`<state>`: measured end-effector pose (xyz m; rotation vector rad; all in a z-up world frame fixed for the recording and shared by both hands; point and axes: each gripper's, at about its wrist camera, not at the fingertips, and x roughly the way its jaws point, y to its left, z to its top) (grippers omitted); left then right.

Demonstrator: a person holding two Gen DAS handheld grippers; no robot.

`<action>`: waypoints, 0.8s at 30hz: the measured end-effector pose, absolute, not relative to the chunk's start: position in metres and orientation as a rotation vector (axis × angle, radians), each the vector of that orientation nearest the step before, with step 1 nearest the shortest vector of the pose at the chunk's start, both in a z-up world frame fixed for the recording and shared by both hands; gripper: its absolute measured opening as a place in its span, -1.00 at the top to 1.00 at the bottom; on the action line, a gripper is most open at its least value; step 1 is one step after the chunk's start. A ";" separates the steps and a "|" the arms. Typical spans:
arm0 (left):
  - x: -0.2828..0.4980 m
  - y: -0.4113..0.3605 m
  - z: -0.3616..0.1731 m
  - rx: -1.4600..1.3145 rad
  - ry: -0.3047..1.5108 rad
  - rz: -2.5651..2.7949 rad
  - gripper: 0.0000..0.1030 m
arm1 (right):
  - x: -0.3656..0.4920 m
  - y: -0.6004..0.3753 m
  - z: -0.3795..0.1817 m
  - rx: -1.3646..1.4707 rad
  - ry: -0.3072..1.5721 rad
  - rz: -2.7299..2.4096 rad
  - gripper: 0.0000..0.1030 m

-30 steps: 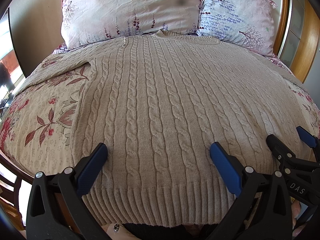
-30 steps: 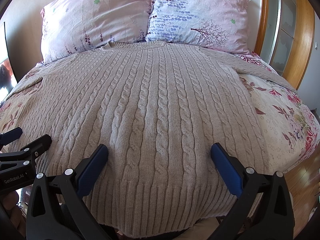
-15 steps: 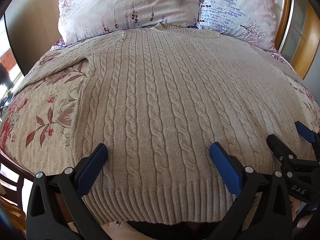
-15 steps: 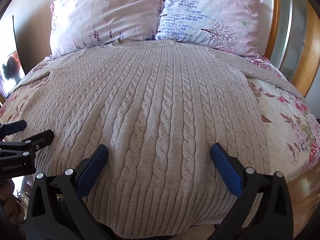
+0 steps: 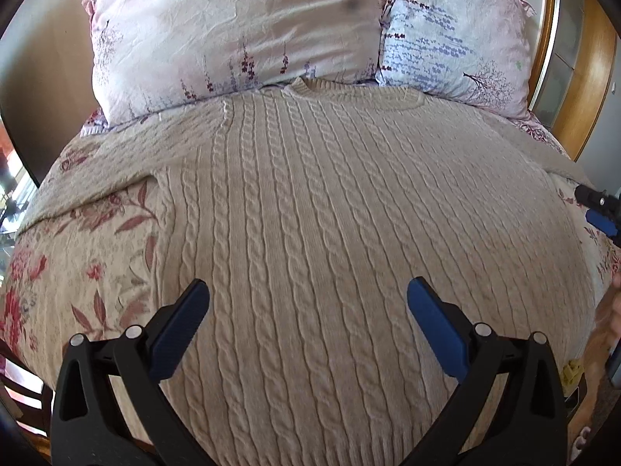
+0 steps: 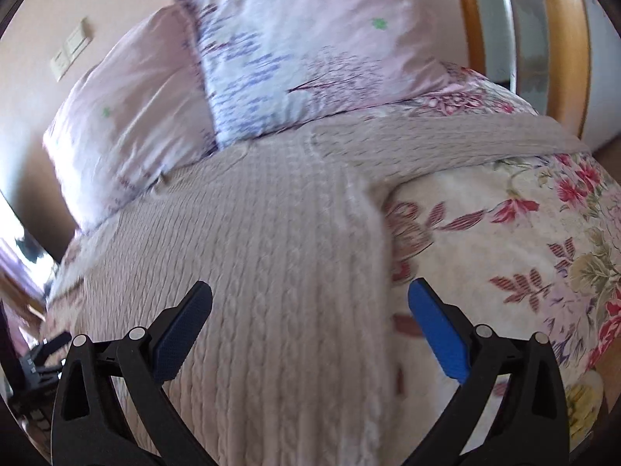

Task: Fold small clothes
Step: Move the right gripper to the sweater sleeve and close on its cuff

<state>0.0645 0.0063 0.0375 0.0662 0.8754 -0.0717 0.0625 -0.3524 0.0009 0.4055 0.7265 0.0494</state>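
A beige cable-knit sweater (image 5: pixel 330 202) lies flat and face up on the bed, collar toward the pillows, sleeves spread to both sides. My left gripper (image 5: pixel 306 303) is open and empty above the sweater's lower body. My right gripper (image 6: pixel 308 303) is open and empty over the sweater's right side edge (image 6: pixel 372 256), with the right sleeve (image 6: pixel 446 143) stretching away ahead of it. The right gripper's fingertips (image 5: pixel 599 209) show at the right edge of the left wrist view. The right wrist view is blurred.
Floral bedspread (image 5: pixel 77 256) shows beside the sweater on both sides (image 6: pixel 504 240). Two pillows (image 5: pixel 240 31) (image 5: pixel 454 39) lie at the head. A wooden headboard frame (image 5: pixel 594 62) stands at the right. The left gripper's fingers (image 6: pixel 50 345) show at the right wrist view's left edge.
Both grippers moved forward up the sweater, past the hem. The right gripper swung to the right toward the sweater's right edge and sleeve. Both stayed open.
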 end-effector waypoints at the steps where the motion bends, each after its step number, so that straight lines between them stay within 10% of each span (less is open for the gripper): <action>1: 0.069 0.005 0.041 0.082 0.865 -0.074 -0.97 | 0.071 -0.368 0.002 0.450 0.726 0.030 -0.79; 24: 0.150 0.021 0.069 -0.129 0.745 -0.245 -0.97 | 0.157 -0.532 -0.043 0.899 0.740 -0.362 0.50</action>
